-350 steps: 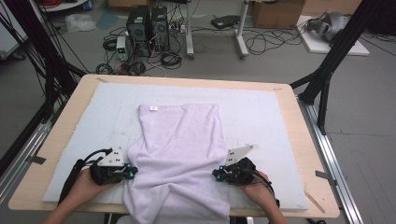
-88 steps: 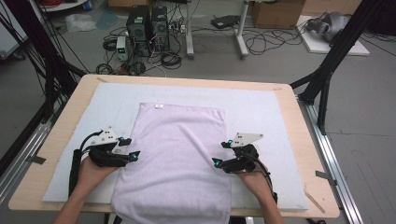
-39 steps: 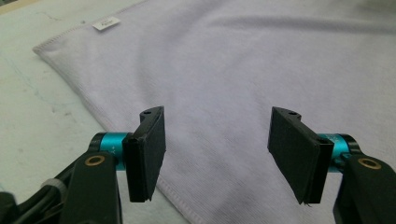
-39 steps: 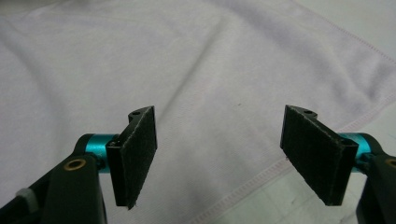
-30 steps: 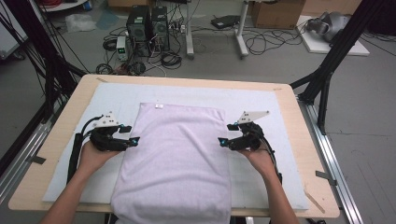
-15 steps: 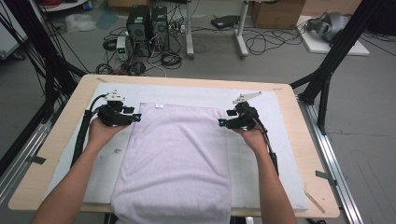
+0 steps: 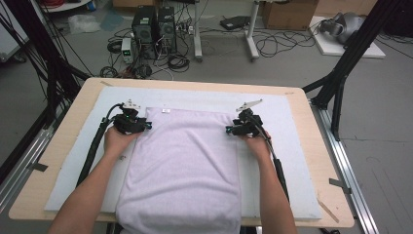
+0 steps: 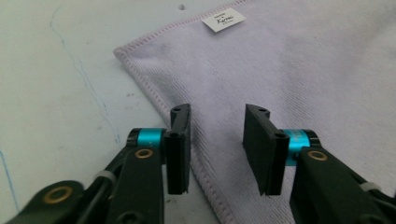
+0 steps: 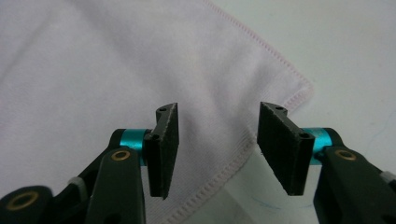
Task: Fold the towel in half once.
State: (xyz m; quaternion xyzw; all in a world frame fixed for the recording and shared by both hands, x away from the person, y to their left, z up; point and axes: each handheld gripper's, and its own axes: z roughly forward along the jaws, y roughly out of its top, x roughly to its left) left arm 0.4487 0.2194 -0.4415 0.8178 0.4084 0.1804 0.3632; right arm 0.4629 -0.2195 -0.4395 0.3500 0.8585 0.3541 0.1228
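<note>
A pale lilac towel (image 7: 185,165) lies flat on the white mat (image 7: 287,161), its near end hanging over the table's front edge. A small white label (image 8: 224,19) sits near its far left corner. My left gripper (image 7: 144,125) is at the towel's far left corner, open, with the stitched left hem (image 8: 187,135) between its jaws. My right gripper (image 7: 229,130) is at the far right corner, open over the right hem (image 9: 233,161). Neither holds the cloth. The towel's far right corner (image 9: 303,88) shows just beyond the right jaws.
The wooden table (image 7: 321,146) carries the mat. Bare mat lies left (image 8: 56,84) and right (image 9: 345,51) of the towel. Black frame posts (image 7: 350,53) stand at the right, computers and cables (image 7: 156,24) on the floor behind the table.
Both grippers have travelled from the towel's near part up along its sides to its far corners. The towel, bunched earlier, now lies spread flat. In the last half second the hands eased slightly nearer.
</note>
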